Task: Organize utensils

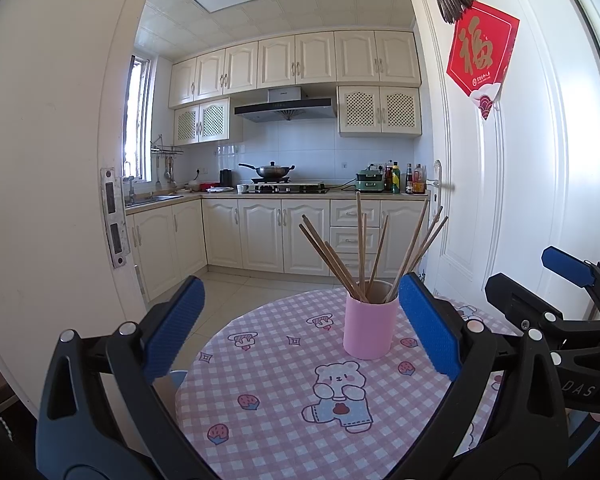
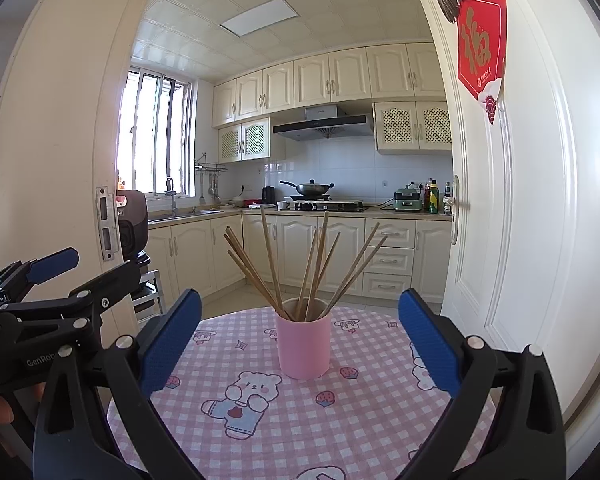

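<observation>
- Between your left gripper's (image 1: 302, 322) spread blue fingers (image 1: 176, 326) nothing is held; the jaws stand wide apart and grasp nothing.
- Just ahead of that gap, toward its right side, the pink cup (image 1: 369, 326) stands upright on the table, its right edge partly behind your right-hand finger pad in the left wrist view; whether pad and cup touch, you cannot tell.
- Your right gripper (image 2: 300, 338) is likewise released, its blue pads (image 2: 430, 344) wide apart and empty.
- From the right wrist view, the same cup (image 2: 304, 346) sits ahead and close to the middle of the gap, apart from both pads.
- Inside the cup, the wooden chopsticks (image 1: 360, 248) stand with their lower ends in the cup and their tops fanned outward, some leaning left, some right, a few nearly upright.
- Beneath it all, the round table (image 1: 280, 420) wears a pink checked cloth printed with bears and strawberries; no loose utensil shows on the cloth.
- Each gripper shows at the edge of the other's view, side by side.
- Beyond the table, an open white door (image 1: 500, 180) bears a red paper hanging (image 1: 482, 54), and a kitchen lies past the doorway.
</observation>
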`<action>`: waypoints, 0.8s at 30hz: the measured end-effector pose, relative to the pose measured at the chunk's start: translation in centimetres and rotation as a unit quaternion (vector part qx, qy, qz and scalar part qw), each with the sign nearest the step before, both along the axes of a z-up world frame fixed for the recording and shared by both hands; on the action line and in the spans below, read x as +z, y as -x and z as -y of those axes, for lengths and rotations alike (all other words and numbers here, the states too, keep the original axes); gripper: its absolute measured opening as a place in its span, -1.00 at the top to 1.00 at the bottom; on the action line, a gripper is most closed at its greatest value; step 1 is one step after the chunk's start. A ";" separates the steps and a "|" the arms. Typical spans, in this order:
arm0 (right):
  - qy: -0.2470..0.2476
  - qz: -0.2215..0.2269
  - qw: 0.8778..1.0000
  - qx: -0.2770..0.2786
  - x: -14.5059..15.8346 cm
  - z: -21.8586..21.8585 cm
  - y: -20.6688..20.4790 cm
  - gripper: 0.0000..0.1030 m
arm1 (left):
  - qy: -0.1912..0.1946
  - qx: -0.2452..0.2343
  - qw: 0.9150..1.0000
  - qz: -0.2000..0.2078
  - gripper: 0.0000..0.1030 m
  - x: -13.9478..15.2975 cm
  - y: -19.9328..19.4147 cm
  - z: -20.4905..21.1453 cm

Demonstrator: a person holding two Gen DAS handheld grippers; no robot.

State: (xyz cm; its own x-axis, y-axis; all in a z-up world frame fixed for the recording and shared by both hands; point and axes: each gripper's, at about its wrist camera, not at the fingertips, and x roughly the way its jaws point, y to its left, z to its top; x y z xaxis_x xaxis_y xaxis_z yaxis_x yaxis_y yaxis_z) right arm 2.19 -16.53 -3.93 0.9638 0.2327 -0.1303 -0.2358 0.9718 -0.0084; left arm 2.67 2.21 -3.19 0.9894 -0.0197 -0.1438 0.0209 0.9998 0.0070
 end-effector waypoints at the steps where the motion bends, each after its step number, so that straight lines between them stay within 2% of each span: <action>1: 0.000 0.000 1.000 0.000 0.0 0.0 0.0 -0.85 | 0.000 0.000 1.000 -0.001 -0.85 0.0 0.0 0.0; 24: -0.001 -0.002 1.000 -0.001 -0.2 -0.2 0.1 -0.85 | -0.005 0.004 1.000 0.001 -0.85 -0.2 0.0 -0.1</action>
State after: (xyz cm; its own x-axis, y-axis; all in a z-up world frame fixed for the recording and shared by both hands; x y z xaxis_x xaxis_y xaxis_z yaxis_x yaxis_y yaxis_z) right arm 2.12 -16.35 -4.08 0.9636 0.2319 -0.1332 -0.2348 0.9720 -0.0061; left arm 2.64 2.27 -3.38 0.9899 -0.0102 -0.1417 0.0128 0.9998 0.0178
